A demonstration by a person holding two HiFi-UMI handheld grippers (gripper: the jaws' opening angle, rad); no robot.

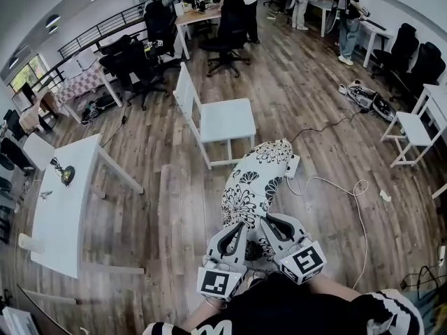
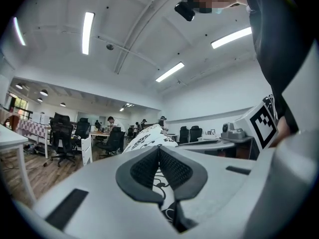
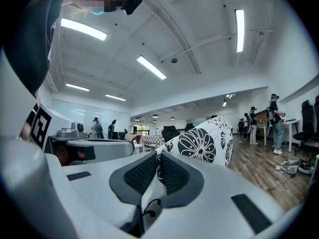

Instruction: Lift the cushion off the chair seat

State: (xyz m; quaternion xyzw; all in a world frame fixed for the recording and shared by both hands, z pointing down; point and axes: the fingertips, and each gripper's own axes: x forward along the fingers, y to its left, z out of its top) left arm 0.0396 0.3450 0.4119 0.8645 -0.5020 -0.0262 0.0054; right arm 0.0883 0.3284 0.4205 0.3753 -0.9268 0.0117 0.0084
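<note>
Holding the flowery cushion (image 1: 257, 180) up in the air, I have my left tongs (image 2: 159, 153) and right tongs (image 3: 158, 159) both pinched tight on its near edge. It is off the white chair (image 1: 225, 121), whose seat is bare just behind it, so I think the lift is about done. 1 plug box (image 1: 292, 166) and a cable (image 1: 342, 187) lie on the floor below, and 1 white counter (image 1: 63, 208) stands well apart at the left.
</note>
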